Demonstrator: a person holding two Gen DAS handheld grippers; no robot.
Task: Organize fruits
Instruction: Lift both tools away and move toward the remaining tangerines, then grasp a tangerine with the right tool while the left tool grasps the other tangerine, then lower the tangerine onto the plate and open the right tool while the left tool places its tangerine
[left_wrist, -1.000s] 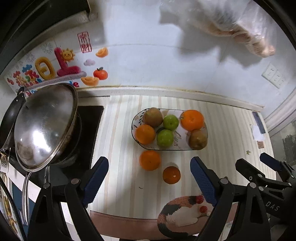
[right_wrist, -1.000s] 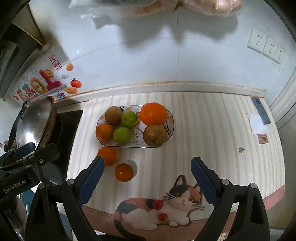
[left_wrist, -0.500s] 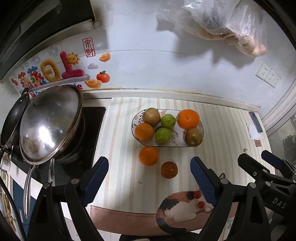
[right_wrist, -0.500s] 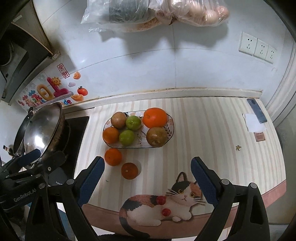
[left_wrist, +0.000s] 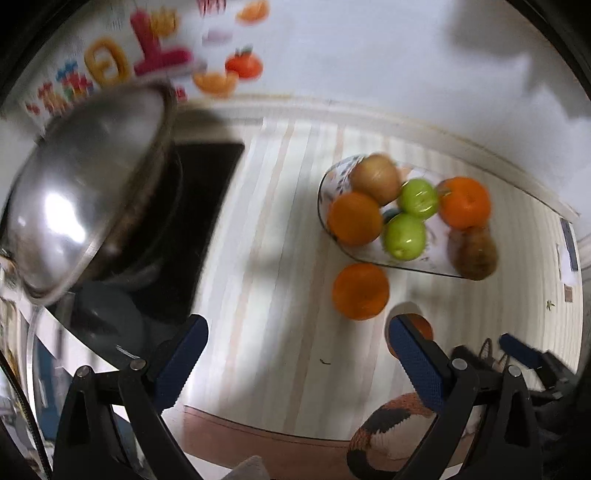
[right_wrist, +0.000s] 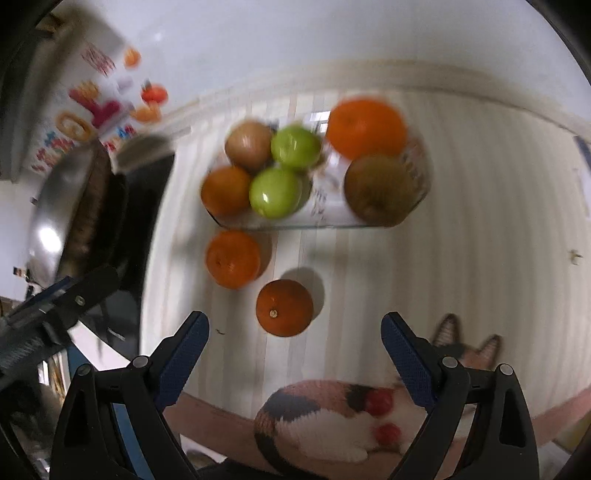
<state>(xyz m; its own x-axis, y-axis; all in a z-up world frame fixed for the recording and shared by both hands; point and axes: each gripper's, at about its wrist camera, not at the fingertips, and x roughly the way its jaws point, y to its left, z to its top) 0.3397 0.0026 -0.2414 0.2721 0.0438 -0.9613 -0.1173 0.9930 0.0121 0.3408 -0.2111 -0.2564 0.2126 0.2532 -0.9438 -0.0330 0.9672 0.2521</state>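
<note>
Your striped desk (right_wrist: 480, 206) fills both views, blurred throughout. Ahead and to the left of your left tool (left_wrist: 297, 356) stands a steel wok (left_wrist: 85, 184) on a black hob (left_wrist: 207, 199).

The fruit dish (right_wrist: 419, 162) lies straight ahead of your right tool (right_wrist: 295, 354), on the desk. It holds two oranges, two green apples and two brownish fruits; the blur makes these last hard to identify, possibly kiwis.

Two oranges lie loose on the desk on the near side of the dish. The larger orange (right_wrist: 233, 259) sits ahead and left of your right tool, just short of the dish. The smaller orange (right_wrist: 284, 307) sits just ahead of that tool's gap, not touched by either finger. In the left view this smaller orange is half hidden behind the right-hand finger.

Your left tool is spread wide, having just been opening, with nothing between its fingers. Your right tool is likewise spread, gripping nothing.

A cat picture (right_wrist: 332, 421) marks the desk's near edge beneath your right tool.
</note>
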